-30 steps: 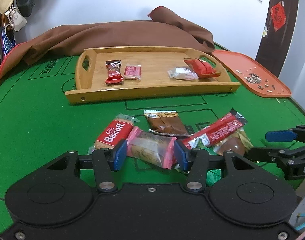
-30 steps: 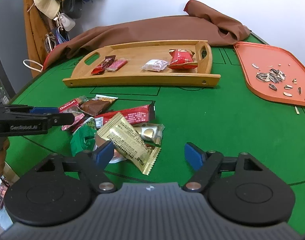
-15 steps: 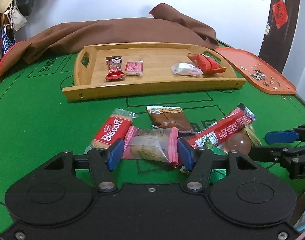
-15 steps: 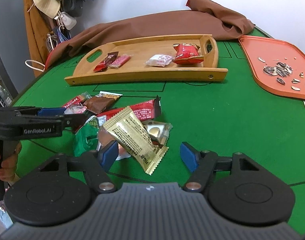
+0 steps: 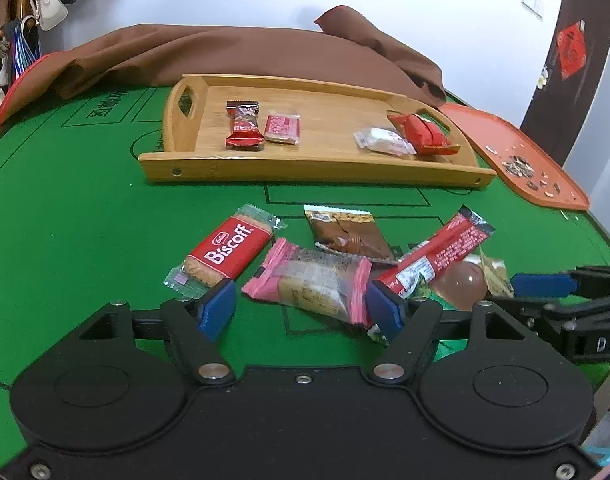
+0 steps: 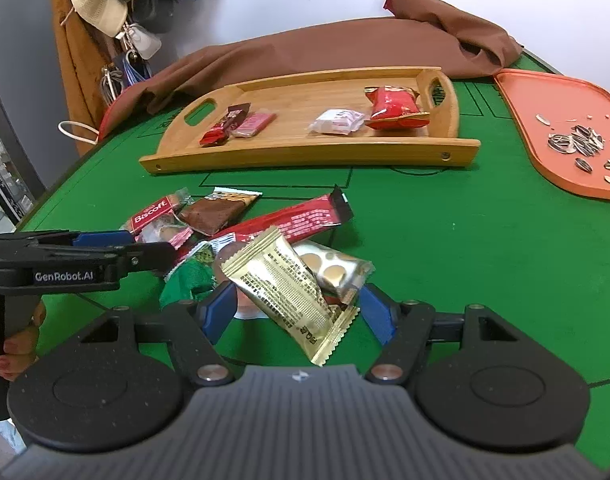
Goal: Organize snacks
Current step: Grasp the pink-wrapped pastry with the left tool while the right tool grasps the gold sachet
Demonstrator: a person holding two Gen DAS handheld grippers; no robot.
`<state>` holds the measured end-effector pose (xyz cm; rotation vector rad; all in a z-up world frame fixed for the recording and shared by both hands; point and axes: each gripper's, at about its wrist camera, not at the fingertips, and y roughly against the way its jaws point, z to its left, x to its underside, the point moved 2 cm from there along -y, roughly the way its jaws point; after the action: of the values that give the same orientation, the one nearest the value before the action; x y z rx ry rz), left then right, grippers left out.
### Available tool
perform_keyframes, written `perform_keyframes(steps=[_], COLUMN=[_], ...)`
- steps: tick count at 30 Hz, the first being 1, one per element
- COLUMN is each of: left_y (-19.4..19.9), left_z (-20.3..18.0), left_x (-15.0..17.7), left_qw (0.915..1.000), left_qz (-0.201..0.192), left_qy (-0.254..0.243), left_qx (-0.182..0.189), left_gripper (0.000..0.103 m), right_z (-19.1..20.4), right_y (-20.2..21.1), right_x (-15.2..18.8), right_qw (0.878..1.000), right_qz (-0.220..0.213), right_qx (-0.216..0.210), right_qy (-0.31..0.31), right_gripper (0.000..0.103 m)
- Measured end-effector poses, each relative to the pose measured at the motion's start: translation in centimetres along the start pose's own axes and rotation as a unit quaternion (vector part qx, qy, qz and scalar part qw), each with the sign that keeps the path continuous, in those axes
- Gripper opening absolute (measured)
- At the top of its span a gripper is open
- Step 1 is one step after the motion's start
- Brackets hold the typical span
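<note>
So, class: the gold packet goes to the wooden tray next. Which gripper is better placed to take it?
Right. The gold packet lies between the right gripper's open jaws. The left gripper, jaws opening, straddles the pink-edged packet instead.

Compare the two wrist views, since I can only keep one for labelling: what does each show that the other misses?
Only the left wrist view shows the red wall hanging and the pink cake packet lying whole between the opening left jaws, untouched.

Only the right wrist view shows the gold packet between the open right jaws, the hand on the left gripper's handle, and the green wrapper.

Both show the wooden tray with four snacks, the Biscoff, the long red bar, the orange tray and the brown cloth.
</note>
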<state>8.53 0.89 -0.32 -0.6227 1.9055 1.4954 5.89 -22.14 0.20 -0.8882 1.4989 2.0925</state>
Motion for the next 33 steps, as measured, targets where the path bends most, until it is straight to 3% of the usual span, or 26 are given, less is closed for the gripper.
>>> perform_keyframes(steps=[10,20,33], left_y=[-0.8,-0.6,0.4], left_z=[-0.5,-0.7,-0.3], left_x=[-0.4,-0.4,-0.3], left_qw=[0.9999,0.9999,1.0000], left_qz=[-0.001,0.001,-0.005], left_qy=[-0.014,-0.013,-0.001], left_qx=[-0.001,0.003,0.001], left_gripper=[0.069,0.063,0.051], right_z=[0.4,0.8,1.0], right_y=[0.3,0.1,1.0], right_x=[0.2,0.2,0.5], right_qw=[1.000,1.000,1.000], right_qz=[0.005,0.006,0.006], right_qx=[0.006,0.012,0.001], right_qy=[0.005,0.016,0.009], right_gripper=[0.072,0.071,0.056])
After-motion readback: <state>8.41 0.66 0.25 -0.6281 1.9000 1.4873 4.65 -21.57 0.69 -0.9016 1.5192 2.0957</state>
